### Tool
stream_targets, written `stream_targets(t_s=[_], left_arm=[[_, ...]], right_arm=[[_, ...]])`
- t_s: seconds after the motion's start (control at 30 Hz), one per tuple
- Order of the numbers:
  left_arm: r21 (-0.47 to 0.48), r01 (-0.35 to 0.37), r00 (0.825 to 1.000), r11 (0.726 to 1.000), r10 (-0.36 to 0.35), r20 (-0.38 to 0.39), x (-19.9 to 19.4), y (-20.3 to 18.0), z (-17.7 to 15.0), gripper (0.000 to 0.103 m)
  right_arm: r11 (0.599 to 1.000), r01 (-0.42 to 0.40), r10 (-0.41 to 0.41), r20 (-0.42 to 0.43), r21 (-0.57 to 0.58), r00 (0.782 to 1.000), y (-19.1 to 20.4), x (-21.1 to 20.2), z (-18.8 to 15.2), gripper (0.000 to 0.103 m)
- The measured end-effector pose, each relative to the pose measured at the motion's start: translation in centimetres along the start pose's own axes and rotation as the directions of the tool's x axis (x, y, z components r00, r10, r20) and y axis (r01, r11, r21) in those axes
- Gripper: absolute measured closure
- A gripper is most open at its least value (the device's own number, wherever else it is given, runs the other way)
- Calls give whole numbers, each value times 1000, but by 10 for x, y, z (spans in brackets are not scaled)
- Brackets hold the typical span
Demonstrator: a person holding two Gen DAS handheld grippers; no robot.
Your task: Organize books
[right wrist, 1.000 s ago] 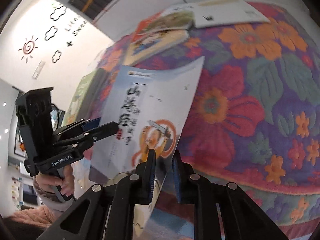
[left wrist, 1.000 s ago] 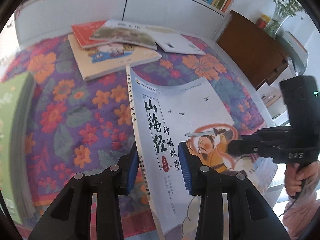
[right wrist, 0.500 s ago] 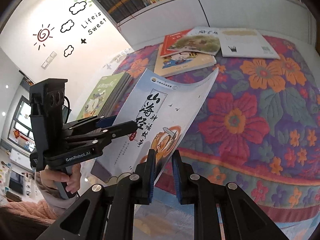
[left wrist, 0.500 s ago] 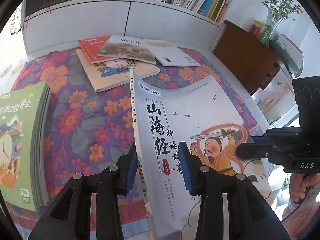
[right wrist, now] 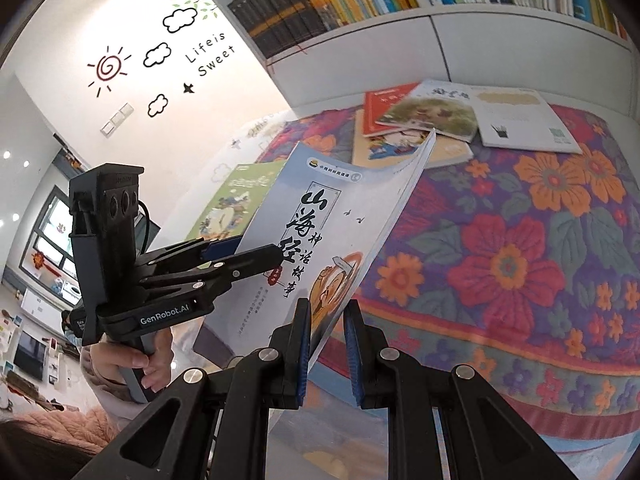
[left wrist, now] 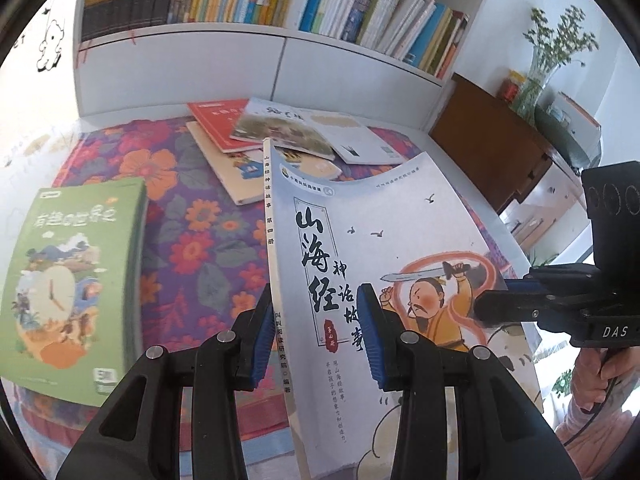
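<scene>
Behind the floral tablecloth (left wrist: 192, 240) stands a full bookshelf (left wrist: 280, 0).

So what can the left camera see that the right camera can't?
Only the left wrist view shows the vase of green stems and the brown cabinet under it.

Only the right wrist view shows the sun and cloud wall stickers and the window.

Both show the pale blue book gripped by the left gripper and the right gripper, the green book, the loose pile of books, the flowered cloth and the bookshelf.
</scene>
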State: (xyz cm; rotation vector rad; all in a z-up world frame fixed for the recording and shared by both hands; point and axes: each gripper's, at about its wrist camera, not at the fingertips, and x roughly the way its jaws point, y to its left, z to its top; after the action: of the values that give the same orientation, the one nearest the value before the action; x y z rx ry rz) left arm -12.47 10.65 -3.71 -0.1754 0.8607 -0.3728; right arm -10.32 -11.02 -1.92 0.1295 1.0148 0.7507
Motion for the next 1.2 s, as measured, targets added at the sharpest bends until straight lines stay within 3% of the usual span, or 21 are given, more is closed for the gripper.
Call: stream_targets(t_s=[0.37, 0.63, 0.93, 1.2], left_arm=[[-44, -54, 997, 998, 57, 60, -30, 51, 14, 67], [-104, -86, 990, 991, 96, 102, -54, 107, 36, 67], [-212, -113, 986, 971, 136, 100, -60, 176, 42, 67], [-284, -136, 984, 949, 163, 72, -52, 223, 33, 67]], right_arm=[[996, -67, 67, -15, -53, 998, 40, 36, 30, 86], [985, -137, 131, -61, -104, 989, 69, 75, 71, 86], [971, -203, 188, -125, -129, 974, 104, 134, 107, 86], [963, -233, 207, -180, -136, 962, 119, 183, 112, 86]])
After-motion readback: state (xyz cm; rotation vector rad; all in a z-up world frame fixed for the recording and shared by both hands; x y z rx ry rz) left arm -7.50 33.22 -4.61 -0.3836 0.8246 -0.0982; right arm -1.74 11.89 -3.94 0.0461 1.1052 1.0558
